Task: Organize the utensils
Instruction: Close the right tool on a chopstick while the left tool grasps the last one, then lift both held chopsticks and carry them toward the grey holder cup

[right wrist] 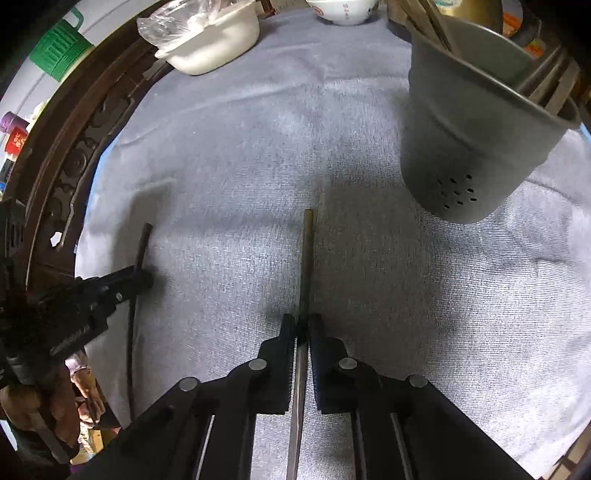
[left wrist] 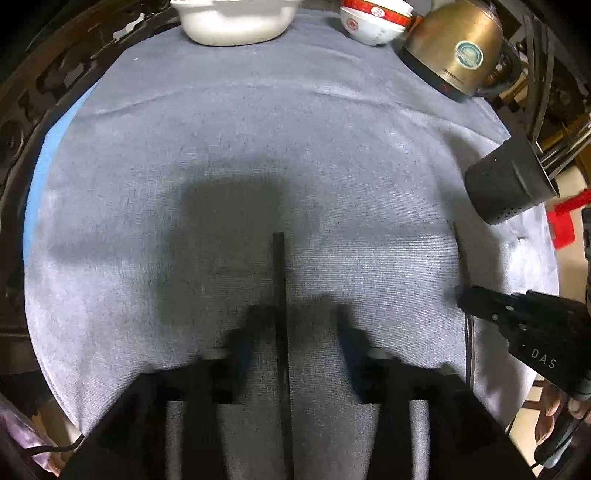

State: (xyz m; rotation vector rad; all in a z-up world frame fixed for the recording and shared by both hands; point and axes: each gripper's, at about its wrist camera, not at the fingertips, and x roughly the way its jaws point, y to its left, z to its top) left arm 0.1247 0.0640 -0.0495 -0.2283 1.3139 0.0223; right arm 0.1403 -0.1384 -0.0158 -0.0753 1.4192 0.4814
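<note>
We see a round table with a carved dark wooden rim (right wrist: 70, 162) covered by a grey-blue woven cloth (left wrist: 258, 147), finely ribbed and lightly creased. At the top of the left wrist view stand a white ceramic dish (left wrist: 236, 22), a stack of white bowls with red bands (left wrist: 373, 20) and a brassy metal kettle (left wrist: 458, 51) on a dark base; at the right edge a dark grey perforated utensil holder (left wrist: 506, 181), a tapered plastic cup, already has sticks in it. In the right wrist view that holder (right wrist: 476, 136) fills the upper right, close beyond the tip of the stick there, with nothing lying between. The left gripper (left wrist: 286, 332) is open at a middling width: a thin dark chopstick (left wrist: 279, 295) runs straight up the frame's middle between its fingers, and the pads do not press on it. The right gripper (right wrist: 303, 328) is narrowed onto a second chopstick (right wrist: 307, 258), a slim brownish square-sectioned stick, pinched between the ribbed pads. Its long axis runs bottom to top of the frame, blunt end toward the cloth's centre. Both sticks lie nearly parallel, well apart, over the near half of the cloth. A hand (right wrist: 55, 398) grips the left tool's handle at lower left.
</note>
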